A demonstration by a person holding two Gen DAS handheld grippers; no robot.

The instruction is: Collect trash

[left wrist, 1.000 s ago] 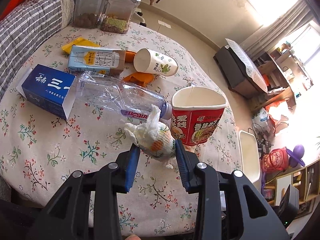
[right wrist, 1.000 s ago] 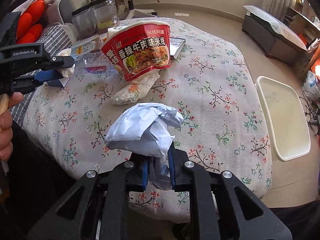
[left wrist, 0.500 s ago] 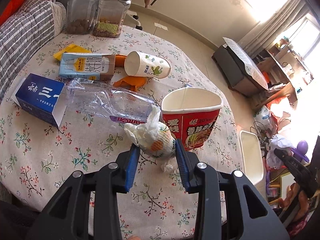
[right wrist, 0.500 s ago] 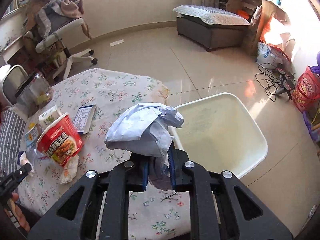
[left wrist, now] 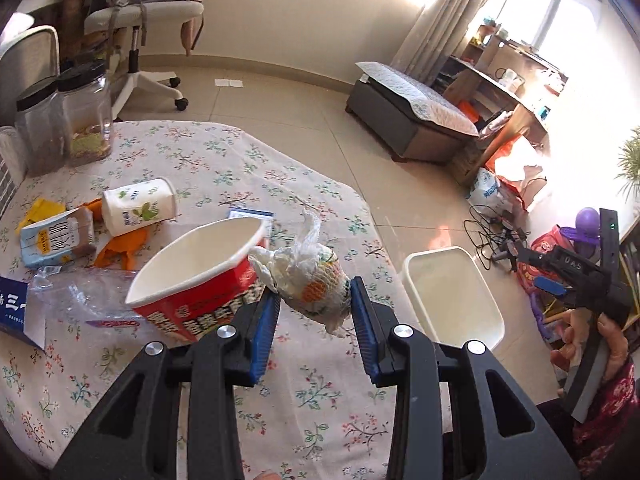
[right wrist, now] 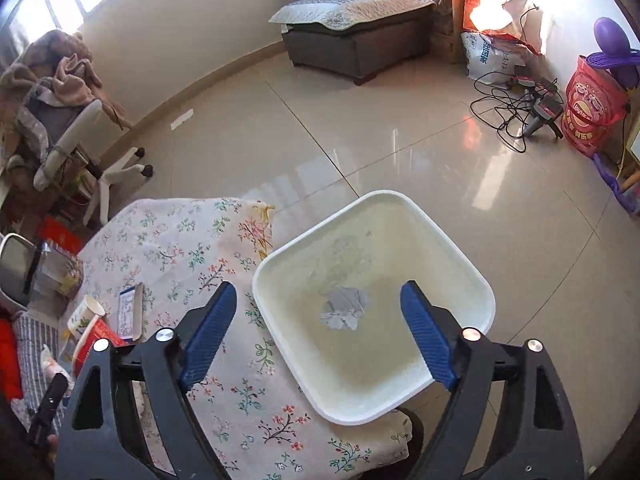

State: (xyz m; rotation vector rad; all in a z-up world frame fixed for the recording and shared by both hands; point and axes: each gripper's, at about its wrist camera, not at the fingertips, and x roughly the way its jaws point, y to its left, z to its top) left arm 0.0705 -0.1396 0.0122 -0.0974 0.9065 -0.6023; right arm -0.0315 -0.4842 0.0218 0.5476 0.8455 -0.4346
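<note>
We see a bin (right wrist: 460, 248) on the floor just beside the table (right wrist: 240, 400). A paper wad (right wrist: 345, 309) lies in the bin. The noodle cup (left wrist: 196, 280) stands on the table, left of the bin.

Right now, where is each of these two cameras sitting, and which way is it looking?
Left wrist: sits on the left gripper, looking along its fingers across the floral table; the gripper clamps a netted wad, and the person's other hand shows.
Right wrist: sits on the right gripper, looking down into the white bin, where a crumpled paper lies; its fingers stand open.
Shared: the bin, table and red noodle cup.
</note>
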